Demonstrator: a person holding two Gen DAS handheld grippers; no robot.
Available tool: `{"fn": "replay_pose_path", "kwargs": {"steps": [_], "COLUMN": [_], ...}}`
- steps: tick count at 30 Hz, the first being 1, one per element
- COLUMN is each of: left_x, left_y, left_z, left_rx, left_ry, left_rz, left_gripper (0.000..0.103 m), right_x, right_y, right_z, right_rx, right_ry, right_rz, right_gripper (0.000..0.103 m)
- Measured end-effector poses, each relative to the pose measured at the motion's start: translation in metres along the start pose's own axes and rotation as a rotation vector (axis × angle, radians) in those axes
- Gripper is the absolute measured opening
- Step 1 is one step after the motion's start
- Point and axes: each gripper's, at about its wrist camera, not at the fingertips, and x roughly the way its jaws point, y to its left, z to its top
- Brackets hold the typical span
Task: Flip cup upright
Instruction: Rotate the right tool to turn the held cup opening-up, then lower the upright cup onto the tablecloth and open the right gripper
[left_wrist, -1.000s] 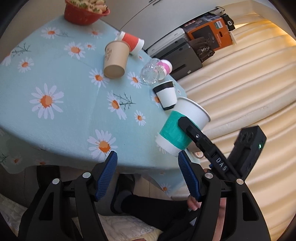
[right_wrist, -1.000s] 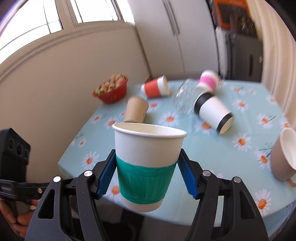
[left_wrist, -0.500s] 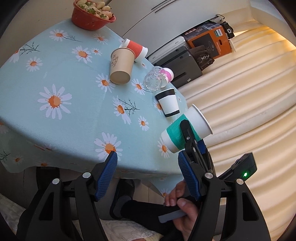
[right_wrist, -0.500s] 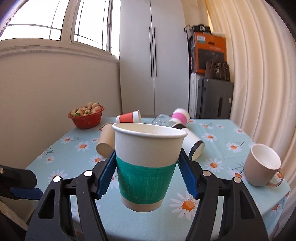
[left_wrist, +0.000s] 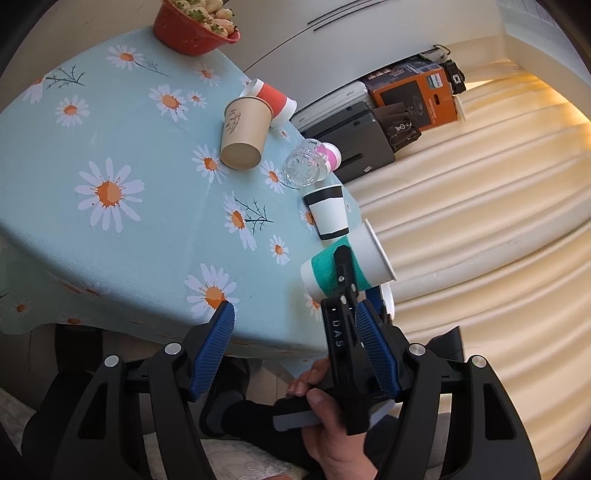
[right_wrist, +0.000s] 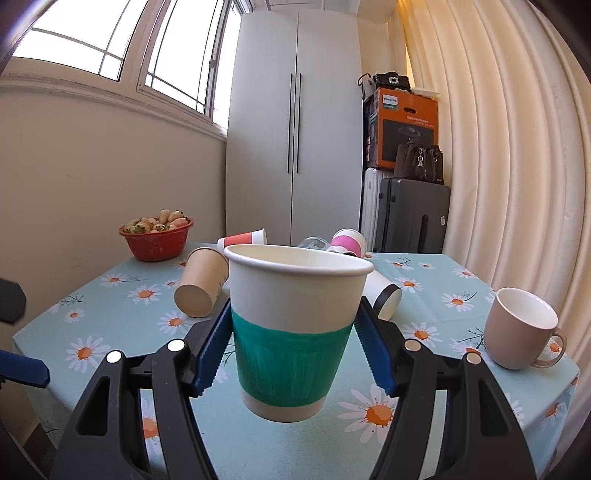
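My right gripper (right_wrist: 291, 343) is shut on a white paper cup with a green band (right_wrist: 295, 328). The cup is upright, mouth up, held above the near edge of the daisy tablecloth (right_wrist: 110, 314). In the left wrist view the same cup (left_wrist: 347, 264) shows over the table's near right corner, with the right gripper's finger across it. My left gripper (left_wrist: 299, 347) is open and empty, just off the table's front edge.
On the table lie a brown paper cup (right_wrist: 201, 284), a red cup (right_wrist: 243, 238), a pink cup (right_wrist: 347, 242), a clear glass (left_wrist: 304, 168) and a black-banded white cup (left_wrist: 328, 212). A beige mug (right_wrist: 521, 334) stands upright at right. A red fruit bowl (right_wrist: 157, 238) sits far left.
The right gripper has levelled out with the cup and moved closer over the table. The left gripper shifted a little; its jaws stay open.
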Motion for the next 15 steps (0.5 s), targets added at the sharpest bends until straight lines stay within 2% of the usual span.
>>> {"fn": "replay_pose_path", "kwargs": {"steps": [4,15], "left_x": [0.001,0.005], "left_y": [0.002,0.002], "left_z": [0.001,0.001], "left_rx": [-0.008,-0.003], "left_ry": [0.002,0.014], "left_rz": [-0.008,-0.009], "left_gripper": [0.066,0.066], "right_x": [0.002,0.013], "right_y": [0.004,0.015], "right_z": [-0.010,-0.036], "right_rx": [-0.017,-0.064], "right_ry": [-0.017,0.004], "right_rz": [-0.024,-0.040], "right_gripper": [0.066,0.066]}}
